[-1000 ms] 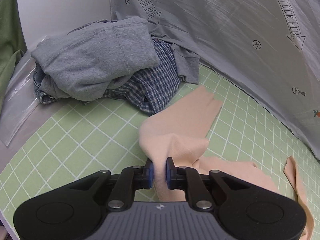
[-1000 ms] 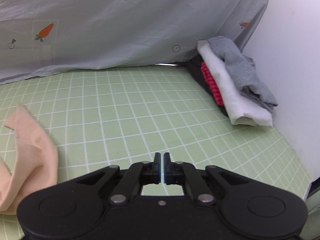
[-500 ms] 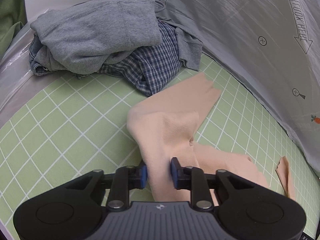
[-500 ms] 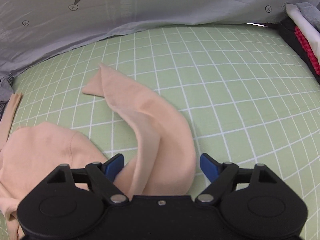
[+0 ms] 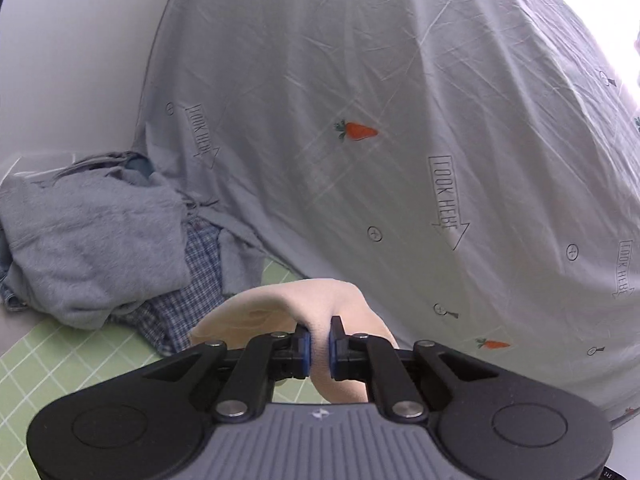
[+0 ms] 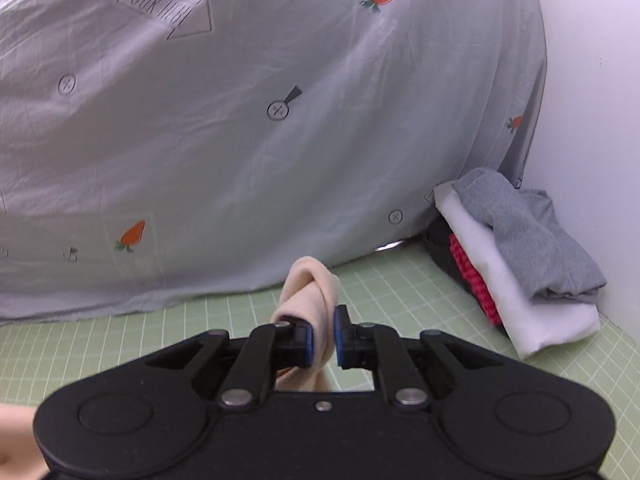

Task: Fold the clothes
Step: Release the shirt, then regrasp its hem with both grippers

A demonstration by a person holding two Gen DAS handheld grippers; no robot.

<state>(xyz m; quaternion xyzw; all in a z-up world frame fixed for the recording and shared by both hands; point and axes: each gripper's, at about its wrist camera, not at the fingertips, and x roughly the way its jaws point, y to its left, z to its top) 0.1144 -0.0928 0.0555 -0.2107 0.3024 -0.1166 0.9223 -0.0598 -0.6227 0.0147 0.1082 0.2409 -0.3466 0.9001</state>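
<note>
Grey sheet printed with orange carrots and "LOOK HERE" arrows (image 5: 400, 128) hangs across the whole far side in both views, its lower edge lying on the green surface with the white grid (image 6: 400, 292). White wall at far left of the left wrist view and far right of the right wrist view.

Far left, against the sheet: loose heap with a crumpled grey sweatshirt (image 5: 92, 240) on top, a blue-and-white checked shirt (image 5: 176, 308) under it, a strip of denim showing at the heap's left edge. Far right, in the corner: folded stack (image 6: 520, 280) with a grey garment on top, a white one below, something red and black at the bottom.

No bins or baskets in view, everything sits straight on the surface.

Left gripper (image 5: 318, 346): jaws closing, narrow gap, blue pads pinching a fold of the peach-coloured soft knit garment (image 5: 304, 300). Cloth bunches up just beyond the fingers and drops below them, in front of the heap.

Right gripper (image 6: 323, 336): jaws closing, narrow gap, pads clamped on another part of the same peach garment (image 6: 308, 284). A rolled loop sticks up past the fingertips, the rest hangs down between the fingers. Bit more peach at the bottom-left corner of the right wrist view.
</note>
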